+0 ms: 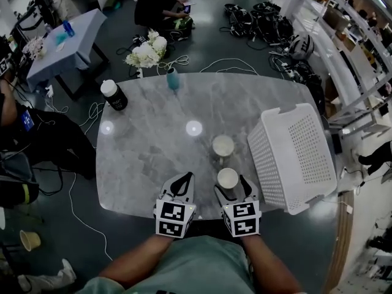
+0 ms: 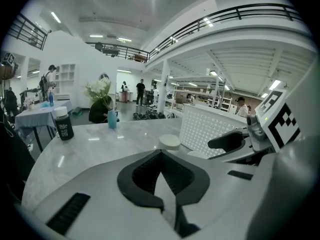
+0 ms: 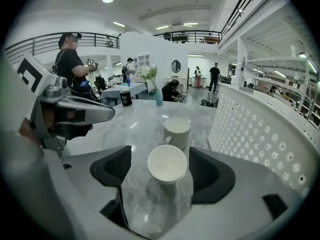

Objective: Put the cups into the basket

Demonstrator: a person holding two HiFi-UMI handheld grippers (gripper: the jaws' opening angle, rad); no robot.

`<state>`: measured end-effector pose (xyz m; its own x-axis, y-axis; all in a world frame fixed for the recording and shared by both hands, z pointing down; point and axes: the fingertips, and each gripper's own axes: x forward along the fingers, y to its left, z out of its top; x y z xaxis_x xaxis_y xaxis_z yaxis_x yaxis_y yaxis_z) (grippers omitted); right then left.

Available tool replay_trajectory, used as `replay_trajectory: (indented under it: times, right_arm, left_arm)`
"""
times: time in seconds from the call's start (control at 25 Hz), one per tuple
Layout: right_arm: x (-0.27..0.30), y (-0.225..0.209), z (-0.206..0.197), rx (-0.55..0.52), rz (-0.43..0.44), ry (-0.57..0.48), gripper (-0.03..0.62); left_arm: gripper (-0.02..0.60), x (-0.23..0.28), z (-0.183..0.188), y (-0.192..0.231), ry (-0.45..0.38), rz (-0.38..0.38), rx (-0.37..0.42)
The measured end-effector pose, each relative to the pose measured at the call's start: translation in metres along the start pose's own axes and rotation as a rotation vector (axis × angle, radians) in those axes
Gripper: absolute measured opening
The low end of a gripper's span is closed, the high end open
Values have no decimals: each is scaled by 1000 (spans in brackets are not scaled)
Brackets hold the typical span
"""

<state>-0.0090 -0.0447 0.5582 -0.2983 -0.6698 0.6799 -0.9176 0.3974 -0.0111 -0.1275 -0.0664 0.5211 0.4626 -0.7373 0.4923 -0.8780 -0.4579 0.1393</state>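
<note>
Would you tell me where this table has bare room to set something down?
The left half of the table is bare, between the dark bottle and the left gripper. Crowded at the right: the near cup, between the open jaws of the right gripper, and the far cup stand close beside the basket.

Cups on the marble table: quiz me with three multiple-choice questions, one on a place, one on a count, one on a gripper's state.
1. In the head view, where is the white basket from the cups?
A) left B) behind C) right
2. How many white cups stand on the table?
A) one B) two C) four
3. The right hand-held gripper is:
A) open around the nearer cup B) shut on it C) open, nothing between

Answers: 1 C, the basket stands at the table's right edge. 2 B, one cup stands behind the other. 3 A, its jaws stand wide on either side, not pressing it.
</note>
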Motion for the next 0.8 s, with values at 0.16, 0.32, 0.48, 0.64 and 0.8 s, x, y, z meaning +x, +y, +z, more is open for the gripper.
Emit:
replay_trajectory:
  times: [0.16, 0.32, 0.48, 0.64, 0.8]
  right_arm:
    - [15, -6, -9, -17, 17, 29, 351]
    - [25, -7, -16, -27, 44, 56, 359]
    - [35, -12, -24, -44, 61, 63, 367]
    - [43, -10, -28, -32, 90, 85, 368]
    - [51, -8, -34, -47, 109, 106, 368]
  left_arm:
    - [2, 15, -6, -2, 19, 5, 4]
    - [2, 25, -9, 0, 29, 23, -20]
    - [2, 33, -18, -1, 54, 37, -19]
    - [2, 37, -22, -2, 72, 44, -34]
    - [2, 39, -25, -4, 78, 52, -33]
